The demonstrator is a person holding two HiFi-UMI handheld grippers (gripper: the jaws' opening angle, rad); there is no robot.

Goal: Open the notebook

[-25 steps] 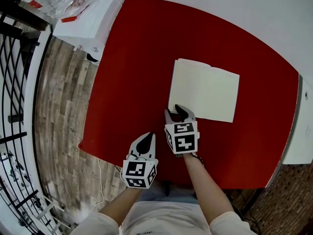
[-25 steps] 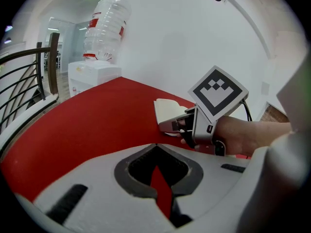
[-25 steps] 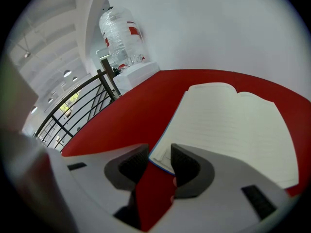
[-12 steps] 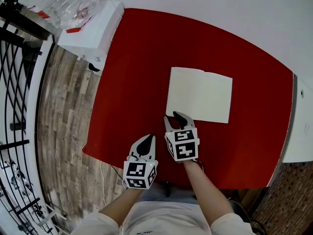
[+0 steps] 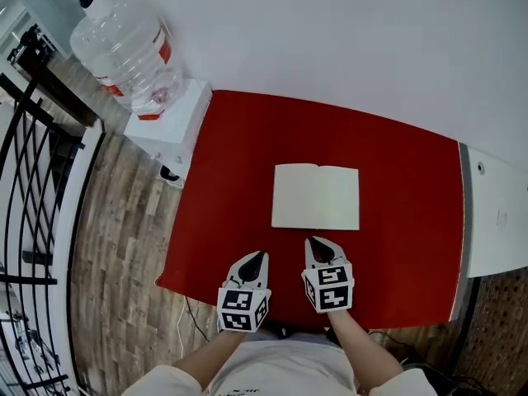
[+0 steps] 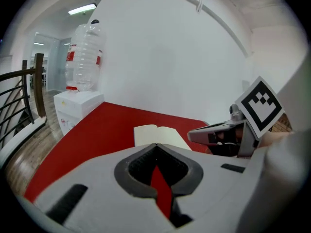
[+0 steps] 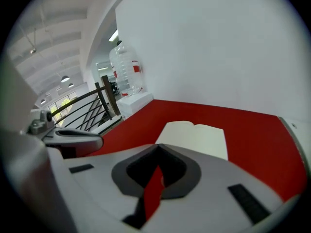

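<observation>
Notebook (image 5: 316, 197) laid open and flat at the middle of the red table (image 5: 396, 180), left gripper (image 5: 256, 257) held clenched and empty near the table's front edge, right gripper (image 5: 320, 242) clenched on nothing beside it, both apart from the pages, water bottle (image 5: 128, 52) seen beyond the table's left end.

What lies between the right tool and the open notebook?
Only bare red tabletop. The head view shows the right tool short of the notebook, with nothing lying in the gap.
</observation>
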